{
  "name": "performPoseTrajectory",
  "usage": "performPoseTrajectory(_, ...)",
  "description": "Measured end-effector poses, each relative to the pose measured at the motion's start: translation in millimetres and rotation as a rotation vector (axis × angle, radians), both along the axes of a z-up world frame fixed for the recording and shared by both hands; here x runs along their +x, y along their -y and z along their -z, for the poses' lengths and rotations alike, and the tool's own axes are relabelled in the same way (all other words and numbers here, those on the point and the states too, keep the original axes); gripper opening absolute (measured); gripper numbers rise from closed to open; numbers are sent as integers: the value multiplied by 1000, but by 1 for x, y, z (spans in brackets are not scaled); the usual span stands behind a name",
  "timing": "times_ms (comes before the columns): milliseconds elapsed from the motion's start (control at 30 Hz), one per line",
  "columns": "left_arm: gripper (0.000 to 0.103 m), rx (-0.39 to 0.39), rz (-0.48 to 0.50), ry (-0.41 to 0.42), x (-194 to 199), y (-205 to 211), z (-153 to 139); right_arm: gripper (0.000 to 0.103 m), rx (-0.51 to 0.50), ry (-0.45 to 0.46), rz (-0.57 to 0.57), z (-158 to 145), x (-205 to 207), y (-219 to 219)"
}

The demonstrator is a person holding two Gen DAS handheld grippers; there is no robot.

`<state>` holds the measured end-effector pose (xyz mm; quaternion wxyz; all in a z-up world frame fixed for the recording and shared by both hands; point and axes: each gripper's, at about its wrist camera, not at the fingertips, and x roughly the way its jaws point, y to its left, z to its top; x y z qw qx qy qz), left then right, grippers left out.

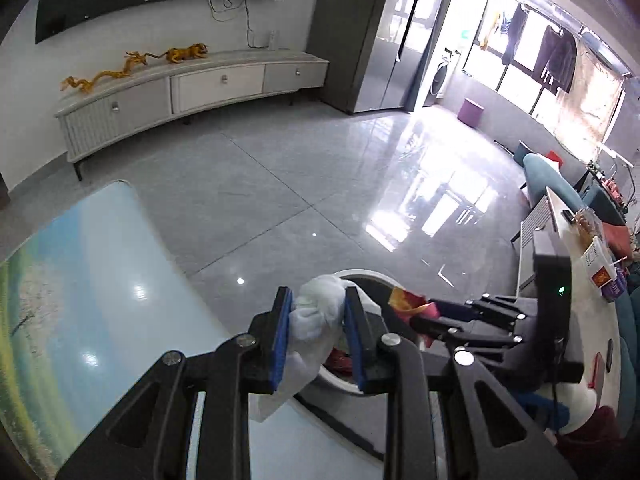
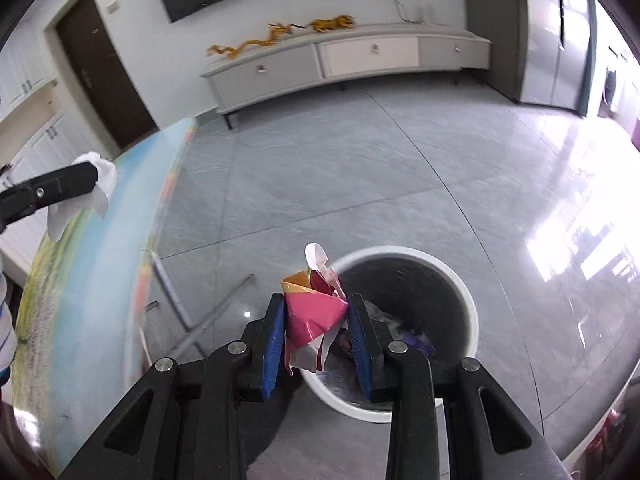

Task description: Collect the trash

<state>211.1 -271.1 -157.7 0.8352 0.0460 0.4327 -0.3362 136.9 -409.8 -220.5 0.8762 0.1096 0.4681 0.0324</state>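
We see a soft, crumpled white tissue [image 1: 320, 316] between blue rubbery ribbed pads [image 1: 280, 340] on matt black plastic arms; a glossy pink-and-orange foil wrapper [image 2: 316, 312], creased; a smooth white plastic bin [image 2: 404, 320], dark inside; a glossy glass tabletop [image 1: 100, 280]; polished grey floor tiles [image 1: 300, 184] mirroring window light

Left wrist view: rides the left gripper [image 1: 316, 332], looks steeply down along its fingers, close over the round white trash bin [image 1: 374, 276].
Right wrist view: rides the right gripper [image 2: 316, 332], same downward tilt, bin [image 2: 470, 304] just ahead.
Shared: bin, glossy grey tiled floor [image 1: 280, 184], long white TV cabinet [image 2: 360, 60], glossy landscape-print tabletop [image 1: 80, 280].
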Motion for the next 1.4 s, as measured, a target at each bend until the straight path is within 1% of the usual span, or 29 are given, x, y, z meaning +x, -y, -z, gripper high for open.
performPoseTrajectory(67, 27, -3, 13, -33, 8, 29, 13, 31, -2, -20, 33, 15, 6, 16)
performPoseTrajectory(100, 29, -5, 16, -52, 13, 42, 21, 31, 2, -30, 46, 23, 10, 23)
performPoseTrajectory(133, 35, -13, 24, -77, 17, 52, 28, 31, 7, -40, 58, 30, 13, 29)
performPoseTrajectory(167, 41, -21, 34, -105, 21, 62, 36, 35, 6, -53, 77, 38, 15, 37)
performPoseTrajectory(200, 54, -26, 35, -124, 23, 69, 42, 39, 4, -64, 91, 44, 18, 43)
performPoseTrajectory(233, 59, -28, 31, -134, 25, 75, 47, 49, 1, -73, 101, 49, 19, 46)
performPoseTrajectory(267, 59, -32, 29, -144, 28, 78, 52, 52, -2, -83, 116, 54, 20, 51)
performPoseTrajectory(367, 59, -54, 34, -166, 26, 79, 53, 53, -3, -97, 146, 61, 18, 63)
performPoseTrajectory(433, 59, -48, 36, -154, 23, 74, 48, 53, -14, -96, 158, 57, 12, 64)
performPoseTrajectory(500, 59, -40, 25, -117, 19, 63, 39, 54, -34, -85, 158, 48, 8, 58)
performPoseTrajectory(600, 59, -19, -21, -51, 12, 32, 22, 56, -52, -44, 139, 25, 4, 40)
performPoseTrajectory(633, 59, -10, -43, -26, 9, 21, 17, 59, -57, -23, 126, 15, 3, 30)
performPoseTrajectory(667, 59, 5, -74, 0, 6, 9, 10, 62, -65, -2, 110, 6, 5, 21)
performPoseTrajectory(800, 61, 79, -193, 113, -9, -46, -12, 67, -104, 88, 23, -34, 1, -30)
performPoseTrajectory(900, 75, 128, -305, 189, -22, -96, -25, 70, -114, 148, -51, -61, -1, -73)
performPoseTrajectory(1000, 81, 163, -416, 243, -37, -147, -36, 75, -142, 202, -121, -83, -5, -117)
performPoseTrajectory(1133, 82, 206, -543, 284, -57, -208, -45, 80, -159, 254, -207, -103, -7, -168)
performPoseTrajectory(1233, 82, 235, -640, 337, -75, -247, -58, 84, -169, 282, -257, -113, -7, -198)
performPoseTrajectory(1300, 82, 237, -682, 357, -84, -268, -66, 86, -169, 299, -283, -117, -8, -214)
performPoseTrajectory(1400, 83, 248, -740, 393, -100, -290, -75, 92, -177, 317, -312, -122, -9, -238)
